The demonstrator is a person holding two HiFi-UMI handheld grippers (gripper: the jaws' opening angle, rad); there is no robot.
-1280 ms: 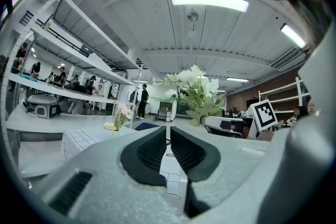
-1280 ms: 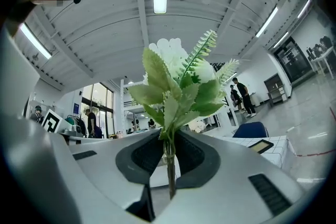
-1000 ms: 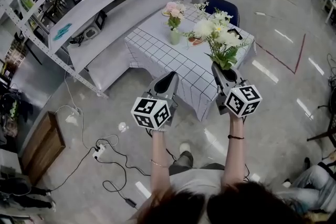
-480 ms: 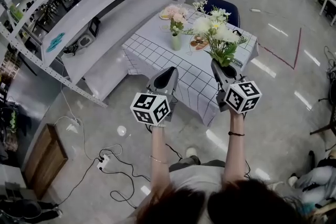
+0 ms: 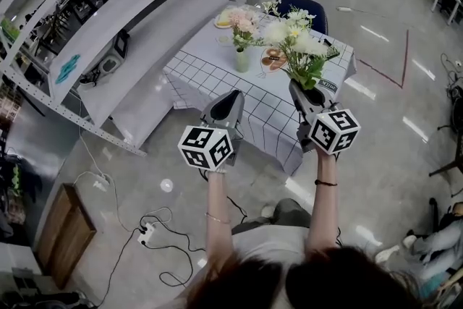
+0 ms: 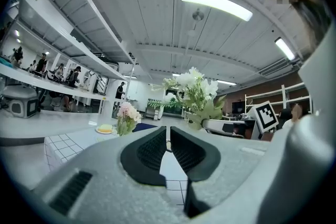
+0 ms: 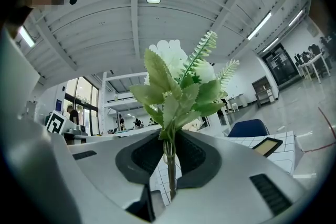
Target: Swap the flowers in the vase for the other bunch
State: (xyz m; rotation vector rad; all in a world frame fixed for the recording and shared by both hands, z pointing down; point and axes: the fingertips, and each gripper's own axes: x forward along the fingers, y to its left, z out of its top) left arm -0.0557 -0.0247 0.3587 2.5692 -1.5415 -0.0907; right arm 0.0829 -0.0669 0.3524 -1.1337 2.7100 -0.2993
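My right gripper (image 5: pixel 302 92) is shut on the stems of a bunch of white flowers (image 5: pixel 298 47) with green leaves; in the right gripper view the bunch (image 7: pixel 178 86) stands upright between the pads. On the checked table (image 5: pixel 217 72) a pale green vase (image 5: pixel 241 58) holds a bunch of pink flowers (image 5: pixel 241 19), seen small in the left gripper view as the pink flowers (image 6: pixel 126 113). My left gripper (image 5: pixel 230 103) is shut with nothing in it and hovers at the table's near edge; its pads (image 6: pixel 157 147) meet.
A plate (image 5: pixel 273 58) lies beside the vase, a dark flat device (image 5: pixel 325 85) at the table's right corner, a blue chair (image 5: pixel 302 5) behind. Grey shelving (image 5: pixel 130 3) runs along the left. Cables and a power strip (image 5: pixel 148 231) lie on the floor near my feet.
The table has come closer in view as I walk toward it. Both grippers have moved forward with me, the right one still holding the white bunch.
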